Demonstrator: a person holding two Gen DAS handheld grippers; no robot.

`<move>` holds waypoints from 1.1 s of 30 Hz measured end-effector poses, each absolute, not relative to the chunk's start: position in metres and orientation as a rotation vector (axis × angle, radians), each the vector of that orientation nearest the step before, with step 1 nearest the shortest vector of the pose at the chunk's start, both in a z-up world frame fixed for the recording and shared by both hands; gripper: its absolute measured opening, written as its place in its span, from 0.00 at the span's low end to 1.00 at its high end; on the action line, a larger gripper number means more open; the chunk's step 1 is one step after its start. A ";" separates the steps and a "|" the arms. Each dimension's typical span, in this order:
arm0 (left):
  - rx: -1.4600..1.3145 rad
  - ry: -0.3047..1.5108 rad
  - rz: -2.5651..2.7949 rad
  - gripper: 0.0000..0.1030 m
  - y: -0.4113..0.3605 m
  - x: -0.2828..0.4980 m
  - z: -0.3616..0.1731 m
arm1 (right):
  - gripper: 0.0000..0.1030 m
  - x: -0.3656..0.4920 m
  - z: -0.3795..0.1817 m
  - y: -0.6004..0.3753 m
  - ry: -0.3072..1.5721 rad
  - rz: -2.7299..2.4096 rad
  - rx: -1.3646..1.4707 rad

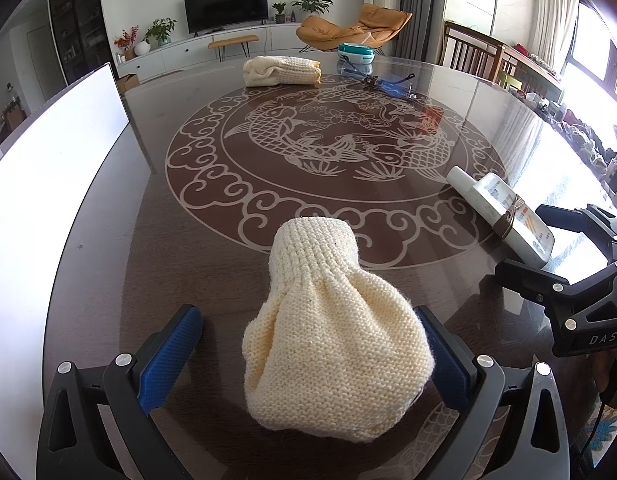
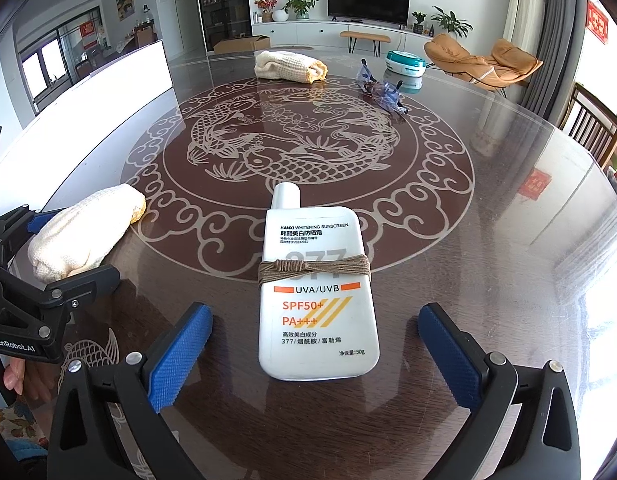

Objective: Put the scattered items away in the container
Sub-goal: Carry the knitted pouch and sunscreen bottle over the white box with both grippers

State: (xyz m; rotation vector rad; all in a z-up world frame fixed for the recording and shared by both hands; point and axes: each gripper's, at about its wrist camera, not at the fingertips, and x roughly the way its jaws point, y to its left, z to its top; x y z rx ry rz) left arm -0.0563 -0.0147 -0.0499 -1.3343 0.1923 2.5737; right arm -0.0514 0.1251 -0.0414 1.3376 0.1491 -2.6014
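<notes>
Nearest to me, my left gripper (image 1: 308,360) stands with its blue fingers (image 1: 168,360) spread wide on either side of a cream knitted sock (image 1: 332,344), which lies on the dark round table (image 1: 148,240). The sock looks to brush the right-side finger and sits clear of the other; neither pad presses it.

My right gripper (image 2: 316,360) is just as wide, straddling a flat white sunscreen bottle (image 2: 316,312) that lies label up, cap pointing away, with brown cord (image 2: 314,272) wound round its middle. Both pads stand clear of it.

Further out, the fish pattern (image 2: 288,148) fills the tabletop. On the left rises the white container (image 1: 56,152). At the far edge lie a folded cream cloth (image 2: 290,66), tinted glasses (image 2: 382,92) and a teal-and-white case (image 2: 404,64).
</notes>
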 end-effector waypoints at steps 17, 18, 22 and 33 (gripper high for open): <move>-1.669 0.450 2.366 1.00 0.007 -0.091 -0.044 | 0.99 -0.104 -0.033 0.107 0.303 -2.193 1.822; -1.662 0.447 2.369 1.00 0.008 -0.091 -0.044 | 0.98 -0.106 -0.033 0.106 0.295 -2.188 1.830; -1.630 0.322 2.378 0.70 0.000 -0.090 -0.040 | 0.51 -0.104 -0.026 0.102 0.310 -2.196 1.807; -1.511 0.267 2.411 0.41 -0.022 -0.081 0.008 | 0.51 -0.092 0.028 0.092 0.328 -2.254 1.695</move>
